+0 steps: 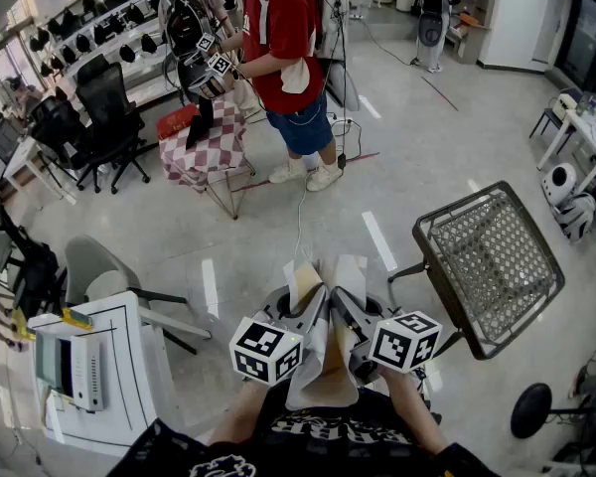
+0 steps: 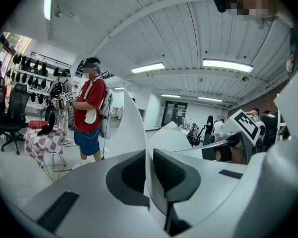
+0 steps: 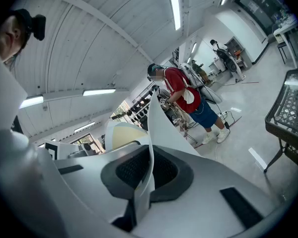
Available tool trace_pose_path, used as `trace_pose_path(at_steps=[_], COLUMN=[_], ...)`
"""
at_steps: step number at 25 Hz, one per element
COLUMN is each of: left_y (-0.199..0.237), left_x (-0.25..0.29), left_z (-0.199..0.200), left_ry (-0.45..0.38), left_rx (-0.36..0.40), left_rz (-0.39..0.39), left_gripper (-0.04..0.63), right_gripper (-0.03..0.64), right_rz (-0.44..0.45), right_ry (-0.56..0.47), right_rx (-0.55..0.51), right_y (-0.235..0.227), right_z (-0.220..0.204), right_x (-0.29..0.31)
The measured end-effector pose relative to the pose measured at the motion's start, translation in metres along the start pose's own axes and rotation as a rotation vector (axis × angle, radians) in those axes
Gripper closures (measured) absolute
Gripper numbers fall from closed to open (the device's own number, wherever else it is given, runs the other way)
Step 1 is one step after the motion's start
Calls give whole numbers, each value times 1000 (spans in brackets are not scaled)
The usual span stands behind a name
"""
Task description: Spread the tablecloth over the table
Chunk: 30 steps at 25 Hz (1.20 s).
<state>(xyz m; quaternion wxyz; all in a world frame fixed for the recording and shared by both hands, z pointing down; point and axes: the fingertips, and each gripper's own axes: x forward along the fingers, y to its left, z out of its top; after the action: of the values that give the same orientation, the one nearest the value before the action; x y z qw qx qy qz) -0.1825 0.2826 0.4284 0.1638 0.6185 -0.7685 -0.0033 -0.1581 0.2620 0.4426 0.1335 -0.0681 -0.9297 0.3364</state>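
Tablecloth (image 1: 320, 361) being clenched by L tongs (image 1: 311, 306) and R tongs (image 1: 344, 304), side by side; mesh bench (image 1: 492, 256) lying fwd-right, nearer R tongs.

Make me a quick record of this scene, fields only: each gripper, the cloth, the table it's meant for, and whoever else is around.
left gripper: shut on the tablecloth, a fold pinched between its jaws
right gripper: shut on the tablecloth, close beside the left gripper
tablecloth: pale, bunched, held up near the holder's body, on no table
mesh table: dark wire-mesh top, off to the right, uncovered
bystander: person in a red shirt, further off, at a small stand draped in a checked cloth
task state: spreading not yet begun
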Motion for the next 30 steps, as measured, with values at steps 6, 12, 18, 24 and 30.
trace_pose_path(at_steps=[6, 12, 18, 24, 30], left_y=[1, 5, 16, 25, 31], left_x=[-1, -1, -3, -1, 5], left_z=[1, 0, 0, 1, 2], left_ry=[2, 3, -4, -13, -19], left_rx=[3, 3, 11, 13, -7], left_rz=[-14, -29, -52, -87, -96], left_gripper=[558, 558, 558, 558, 561], right_gripper=[598, 598, 598, 598, 600], right_rz=[-14, -32, -56, -82, -90], right_ry=[-6, -10, -9, -11, 20], right_rx=[10, 1, -19, -34, -81], right_y=[-1, -3, -2, -4, -7], right_z=[0, -1, -3, -1, 5], right_x=[3, 8, 20, 31, 40])
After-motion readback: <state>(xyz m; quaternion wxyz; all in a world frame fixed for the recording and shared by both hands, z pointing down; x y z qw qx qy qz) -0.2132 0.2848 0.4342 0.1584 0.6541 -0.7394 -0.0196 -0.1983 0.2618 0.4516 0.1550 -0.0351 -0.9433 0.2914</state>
